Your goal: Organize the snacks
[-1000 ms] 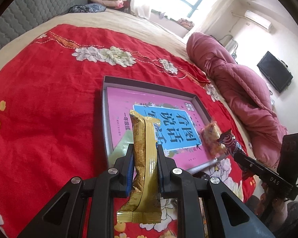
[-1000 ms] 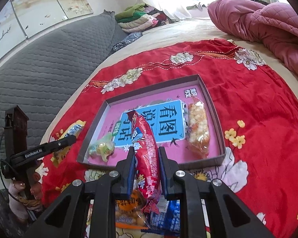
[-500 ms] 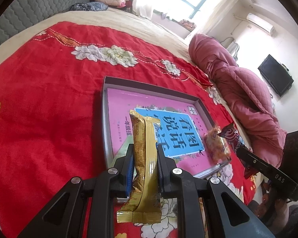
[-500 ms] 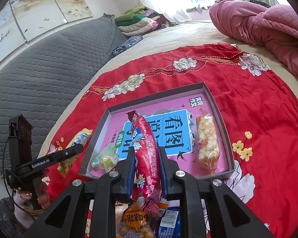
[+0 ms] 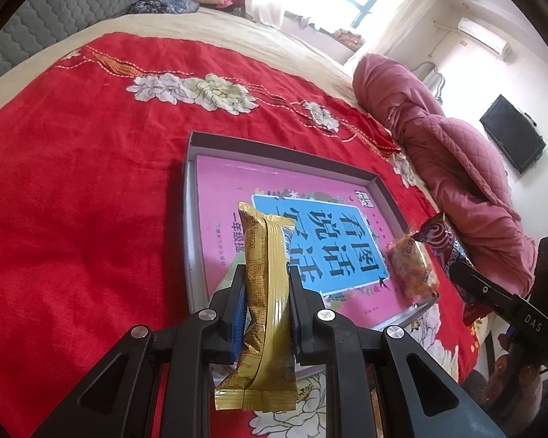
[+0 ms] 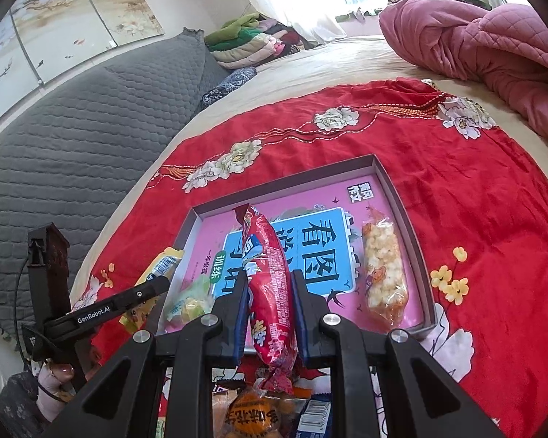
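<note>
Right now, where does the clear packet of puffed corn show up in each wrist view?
Left wrist: the puffed corn packet lies at the tray's lower right corner, right of centre.
Right wrist: the same packet lies along the tray's right wall.
Shared landmark: the blue label on the tray's pink floor.

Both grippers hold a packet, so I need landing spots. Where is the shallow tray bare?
Free: the pink tray floor along the grey far wall, and between the clear popcorn packet and the pale green packet. Crowded: the loose packets before the tray.
</note>
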The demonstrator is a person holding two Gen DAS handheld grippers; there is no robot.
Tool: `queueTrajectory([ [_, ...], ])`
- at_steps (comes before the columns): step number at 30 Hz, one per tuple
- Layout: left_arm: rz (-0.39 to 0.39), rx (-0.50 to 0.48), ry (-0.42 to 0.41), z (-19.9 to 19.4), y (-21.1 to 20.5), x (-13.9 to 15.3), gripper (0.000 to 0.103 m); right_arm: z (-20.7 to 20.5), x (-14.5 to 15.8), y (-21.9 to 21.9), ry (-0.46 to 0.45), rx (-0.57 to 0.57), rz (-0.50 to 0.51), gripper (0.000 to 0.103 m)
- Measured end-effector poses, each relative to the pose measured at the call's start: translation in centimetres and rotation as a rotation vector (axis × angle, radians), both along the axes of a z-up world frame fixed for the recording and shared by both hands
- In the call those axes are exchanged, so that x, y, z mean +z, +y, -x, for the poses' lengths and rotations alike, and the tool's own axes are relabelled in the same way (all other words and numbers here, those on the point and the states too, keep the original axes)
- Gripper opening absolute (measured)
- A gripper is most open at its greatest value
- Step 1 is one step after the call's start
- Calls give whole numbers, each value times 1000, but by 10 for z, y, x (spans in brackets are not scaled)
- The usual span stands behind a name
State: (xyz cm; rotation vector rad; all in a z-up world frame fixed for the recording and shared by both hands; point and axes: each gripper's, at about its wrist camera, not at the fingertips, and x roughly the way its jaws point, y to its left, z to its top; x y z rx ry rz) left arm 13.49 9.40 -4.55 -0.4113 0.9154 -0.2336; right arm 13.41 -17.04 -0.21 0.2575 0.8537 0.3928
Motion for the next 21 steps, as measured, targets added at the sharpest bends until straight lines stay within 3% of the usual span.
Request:
queueTrajectory([
  [21, -12, -9, 28, -11, -2, -11, 20, -29, -26, 4, 70, -70, -16, 22],
])
